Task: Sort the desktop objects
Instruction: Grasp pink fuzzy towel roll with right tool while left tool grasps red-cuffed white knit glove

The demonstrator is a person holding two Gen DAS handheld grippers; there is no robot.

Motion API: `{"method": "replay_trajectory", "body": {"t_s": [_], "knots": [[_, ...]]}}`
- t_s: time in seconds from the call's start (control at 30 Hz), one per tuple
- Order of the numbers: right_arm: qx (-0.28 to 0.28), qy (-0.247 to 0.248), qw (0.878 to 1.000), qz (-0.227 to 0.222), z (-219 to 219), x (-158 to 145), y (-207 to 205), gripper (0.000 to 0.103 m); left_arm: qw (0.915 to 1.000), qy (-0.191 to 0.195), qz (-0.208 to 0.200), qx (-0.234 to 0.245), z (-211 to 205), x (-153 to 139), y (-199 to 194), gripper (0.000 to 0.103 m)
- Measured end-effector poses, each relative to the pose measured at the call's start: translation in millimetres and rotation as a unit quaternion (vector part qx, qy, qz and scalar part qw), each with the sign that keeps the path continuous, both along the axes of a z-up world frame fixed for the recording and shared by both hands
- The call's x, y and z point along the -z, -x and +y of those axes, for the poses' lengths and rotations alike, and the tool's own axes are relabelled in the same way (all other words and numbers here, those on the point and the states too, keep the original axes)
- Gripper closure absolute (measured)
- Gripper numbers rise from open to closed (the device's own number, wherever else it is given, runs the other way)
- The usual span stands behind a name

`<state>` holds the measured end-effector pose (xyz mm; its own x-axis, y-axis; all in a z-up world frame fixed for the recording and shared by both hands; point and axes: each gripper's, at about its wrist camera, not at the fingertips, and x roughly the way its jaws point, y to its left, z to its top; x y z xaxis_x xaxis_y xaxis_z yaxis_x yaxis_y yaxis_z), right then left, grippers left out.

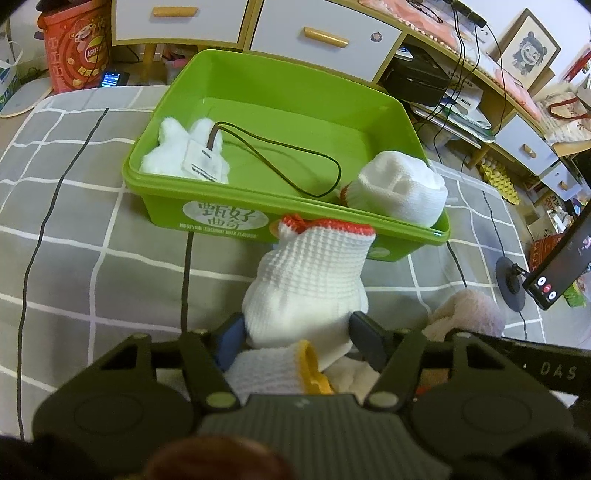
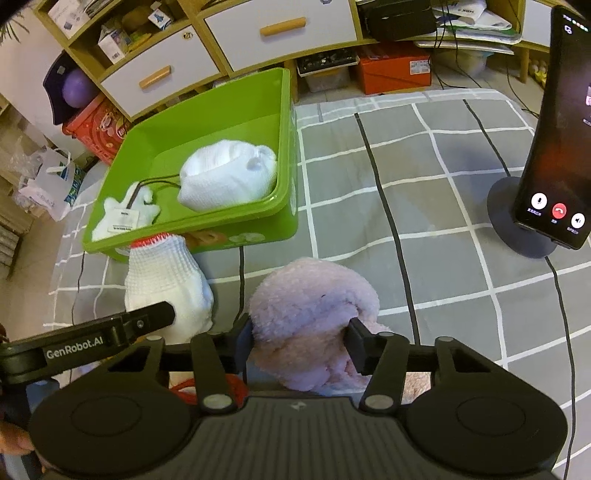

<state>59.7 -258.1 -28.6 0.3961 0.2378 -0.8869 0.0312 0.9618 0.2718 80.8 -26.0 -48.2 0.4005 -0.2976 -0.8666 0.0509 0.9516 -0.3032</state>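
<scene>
My left gripper (image 1: 297, 332) is shut on a white knit glove with a red cuff (image 1: 310, 273), held just in front of the green bin (image 1: 229, 225); the glove also shows in the right wrist view (image 2: 162, 280). A yellow-cuffed glove (image 1: 288, 365) lies under the jaws. My right gripper (image 2: 301, 336) is shut on a fluffy pink cloth (image 2: 310, 314); the cloth also shows in the left wrist view (image 1: 469, 314). The bin (image 2: 207, 110) holds a rolled white glove (image 1: 399, 188), which also shows in the right wrist view (image 2: 229, 177), a white plush tag item (image 1: 184, 151) and a black cord (image 1: 295, 166).
The grey checked bedspread (image 1: 92, 221) lies under everything. A phone on a black stand (image 2: 554, 147) is at the right. White drawers (image 2: 280, 26) and cluttered shelves are behind the bin. A red item (image 2: 188, 387) lies under my right gripper.
</scene>
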Motion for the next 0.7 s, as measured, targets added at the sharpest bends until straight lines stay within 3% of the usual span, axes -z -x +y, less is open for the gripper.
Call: {"method": "replay_trajectory", "body": {"t_s": [0.7], "knots": [[0.018,-0.024,0.999,-0.03,-12.9,-20.5,0.4,0.054,0.9997,0.007,-0.024,0.003,4.1,-23.3,8.9,0.045]]}}
